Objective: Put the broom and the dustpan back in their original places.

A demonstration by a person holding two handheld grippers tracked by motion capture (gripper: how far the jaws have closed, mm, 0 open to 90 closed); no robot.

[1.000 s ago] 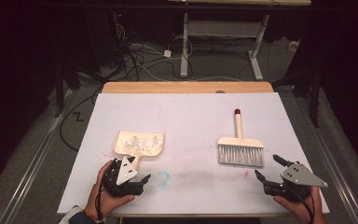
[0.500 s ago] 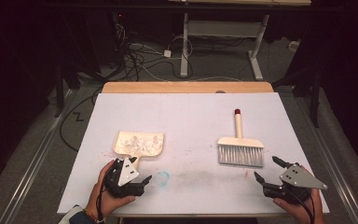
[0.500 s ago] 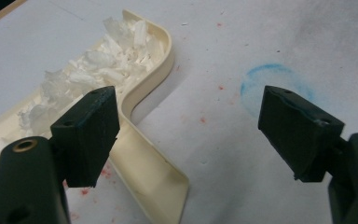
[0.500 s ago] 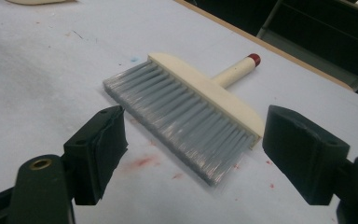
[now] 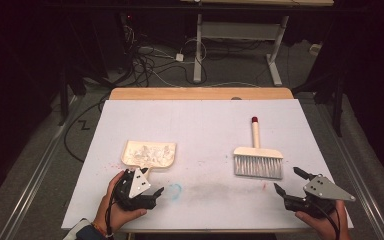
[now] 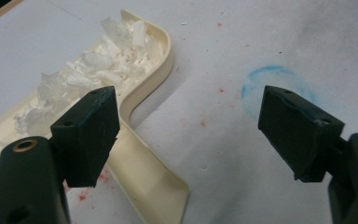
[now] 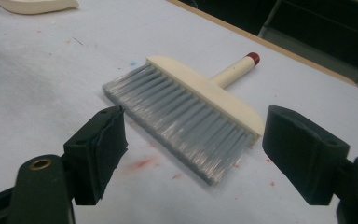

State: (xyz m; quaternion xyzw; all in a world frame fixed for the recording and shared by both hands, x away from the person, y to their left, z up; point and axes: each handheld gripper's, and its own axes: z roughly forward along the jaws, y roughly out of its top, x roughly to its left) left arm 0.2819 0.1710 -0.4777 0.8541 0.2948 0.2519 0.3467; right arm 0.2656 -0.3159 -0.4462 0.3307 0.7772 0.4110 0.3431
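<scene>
Picking up the dustpan (image 5: pixel 150 154) and the brush (image 5: pixel 258 159) looks like the step in hand, and both deserve a grip on the handle rather than on the working end. On the left, the left gripper (image 5: pixel 150 192) sits at the near edge of the bench (image 5: pixel 200 125), its jaws spread wide and holding nothing. The left gripper view shows the dustpan's flat cream handle (image 6: pixel 154 186) running just beside one jaw, not yet between the two. A small shift toward the pan would centre that handle before closing. Keep the pan level — it is heaped with white shreds (image 6: pixel 98 65) that would spill if it tipped.

On the right, the right gripper (image 5: pixel 287 182) also stands fully open and empty, low over the bench, near the brush's grey bristles (image 7: pixel 186 121) but apart from them. The brush lies flat, bristles toward the near side, its wooden handle with a red tip (image 5: pixel 254 120) pointing to the far side. Closing here would catch only bristles, so reaching past the cream head to the handle seems the firmer hold.

Both hands rest at the near edge, well apart, each gripper pointing toward the far side and slightly inward.
</scene>
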